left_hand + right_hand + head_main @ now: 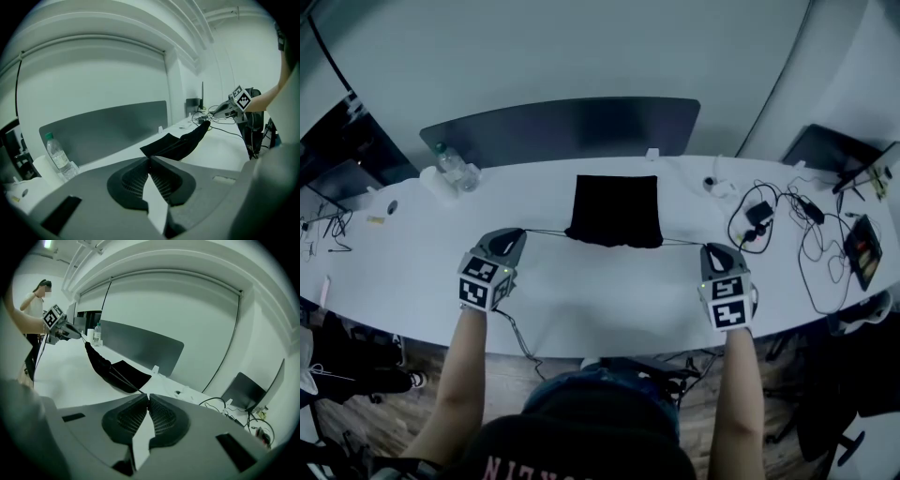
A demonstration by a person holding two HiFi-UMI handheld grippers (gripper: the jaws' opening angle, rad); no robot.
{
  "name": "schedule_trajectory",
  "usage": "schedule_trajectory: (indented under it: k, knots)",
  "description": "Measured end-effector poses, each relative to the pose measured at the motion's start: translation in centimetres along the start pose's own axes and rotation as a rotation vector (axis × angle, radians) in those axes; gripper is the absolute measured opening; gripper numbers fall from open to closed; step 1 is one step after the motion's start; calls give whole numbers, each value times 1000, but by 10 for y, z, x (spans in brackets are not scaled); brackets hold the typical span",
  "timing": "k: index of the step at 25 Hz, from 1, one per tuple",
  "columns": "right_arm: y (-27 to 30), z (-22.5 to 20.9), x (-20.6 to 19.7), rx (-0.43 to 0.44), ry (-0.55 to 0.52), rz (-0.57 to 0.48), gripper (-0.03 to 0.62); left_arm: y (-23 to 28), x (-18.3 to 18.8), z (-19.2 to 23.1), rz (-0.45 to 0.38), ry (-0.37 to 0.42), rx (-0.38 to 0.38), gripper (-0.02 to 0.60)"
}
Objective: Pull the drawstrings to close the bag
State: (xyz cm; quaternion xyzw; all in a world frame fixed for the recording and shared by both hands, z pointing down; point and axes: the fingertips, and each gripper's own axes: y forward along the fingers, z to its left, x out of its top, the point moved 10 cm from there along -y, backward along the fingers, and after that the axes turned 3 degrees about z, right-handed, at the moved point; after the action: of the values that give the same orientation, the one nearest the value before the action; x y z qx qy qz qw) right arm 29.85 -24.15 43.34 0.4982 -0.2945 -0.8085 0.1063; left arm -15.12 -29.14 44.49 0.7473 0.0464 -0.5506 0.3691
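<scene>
A black drawstring bag (616,210) lies on the white table (581,291), its gathered mouth towards me. Thin black drawstrings run taut from the mouth out to both sides. My left gripper (512,236) is shut on the left drawstring (546,232), left of the bag. My right gripper (712,249) is shut on the right drawstring (682,243), right of the bag. In the left gripper view the bag (180,143) stretches away towards the right gripper (222,109). The right gripper view shows the bag (112,373) with its cord (125,378) leading into the closed jaws.
A dark grey divider panel (562,127) stands along the table's far edge. A water bottle (450,167) sits at the back left. Tangled cables and chargers (769,225) lie at the right, with a laptop (825,148) beyond. A person (35,305) stands in the right gripper view's far left.
</scene>
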Motion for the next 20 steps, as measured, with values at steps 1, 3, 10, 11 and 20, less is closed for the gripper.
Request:
schedule_trajectory:
  k: [1,3,10,11,20]
  knots:
    - [0,-2,2,-5,5,-4,9,1,2,2,-2,2,7,15]
    - [-1,-5,6,-12,19,-15,8,2,7,5,-9,-2,21,15]
    - [-1,-15,18,-43,57,-40,8,2,17,19,-41,-50,73,15]
    - [-1,-16,19,-48,58,-41,8,2,18,20,-41,-54,79,15]
    - [2,-29,23,-84,98,-40,8,5,20,29,-24,-66,129,15]
